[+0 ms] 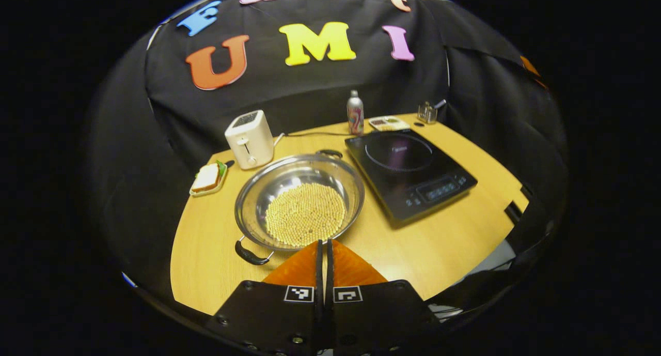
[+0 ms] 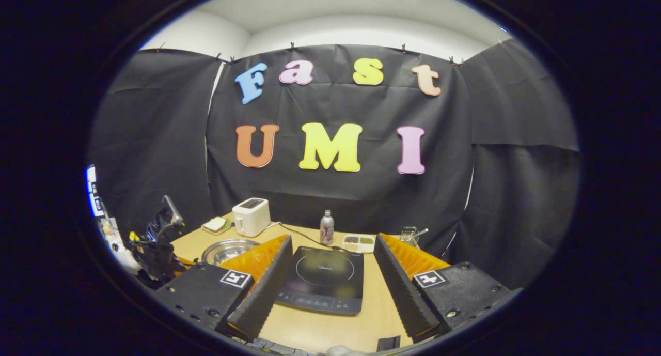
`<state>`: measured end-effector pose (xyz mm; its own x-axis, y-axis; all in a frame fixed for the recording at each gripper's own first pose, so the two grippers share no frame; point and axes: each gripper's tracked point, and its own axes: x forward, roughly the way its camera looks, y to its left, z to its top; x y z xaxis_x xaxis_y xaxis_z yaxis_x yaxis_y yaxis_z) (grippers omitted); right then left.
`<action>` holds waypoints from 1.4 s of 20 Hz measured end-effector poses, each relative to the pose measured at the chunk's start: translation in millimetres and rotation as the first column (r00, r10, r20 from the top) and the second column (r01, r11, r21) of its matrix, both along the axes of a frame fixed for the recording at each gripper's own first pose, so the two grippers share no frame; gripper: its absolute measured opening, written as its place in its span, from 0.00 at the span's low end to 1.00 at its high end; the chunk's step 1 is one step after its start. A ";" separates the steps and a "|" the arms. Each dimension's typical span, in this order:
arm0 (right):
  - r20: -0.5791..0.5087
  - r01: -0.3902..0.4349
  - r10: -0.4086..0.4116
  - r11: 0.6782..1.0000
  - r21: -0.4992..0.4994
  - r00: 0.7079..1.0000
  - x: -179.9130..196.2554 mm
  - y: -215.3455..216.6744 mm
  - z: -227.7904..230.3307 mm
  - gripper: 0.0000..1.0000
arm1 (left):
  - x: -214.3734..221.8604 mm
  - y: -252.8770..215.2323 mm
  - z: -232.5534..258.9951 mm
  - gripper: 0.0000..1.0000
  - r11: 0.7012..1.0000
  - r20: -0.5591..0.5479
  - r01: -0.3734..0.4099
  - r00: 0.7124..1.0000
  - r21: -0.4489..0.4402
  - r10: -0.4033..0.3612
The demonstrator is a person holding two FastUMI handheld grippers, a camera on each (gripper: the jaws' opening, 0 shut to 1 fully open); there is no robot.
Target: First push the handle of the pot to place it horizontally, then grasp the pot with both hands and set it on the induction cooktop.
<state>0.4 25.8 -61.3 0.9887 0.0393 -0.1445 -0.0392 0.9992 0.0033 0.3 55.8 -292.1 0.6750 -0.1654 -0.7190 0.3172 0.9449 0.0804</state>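
Note:
A wide steel pot (image 1: 299,198) with pale beans in it stands on the wooden table (image 1: 206,242), left of the black induction cooktop (image 1: 408,172). One black pot handle (image 1: 250,253) points toward me at the near left; the other handle (image 1: 330,153) is at the far rim. My left gripper (image 1: 325,242) is shut, its tips just short of the pot's near rim, holding nothing. In the right gripper view, my right gripper (image 2: 333,242) stands open above the table's front edge, with the cooktop (image 2: 323,278) between its fingers and the pot (image 2: 227,250) to the left.
A white toaster (image 1: 250,139) and a sandwich on a small plate (image 1: 208,179) sit behind the pot. A bottle (image 1: 355,113), a snack tray (image 1: 388,122) and a small glass holder (image 1: 427,112) stand behind the cooktop. The other gripper and its mount (image 2: 160,237) appear at far left.

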 end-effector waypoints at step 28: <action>-0.068 0.124 -0.125 0.992 -0.011 0.990 5.2 -47.7 -25.9 0.97 | 70.4 130.0 -74.7 0.00 0.981 -0.209 -0.112 0.967 0.159 0.145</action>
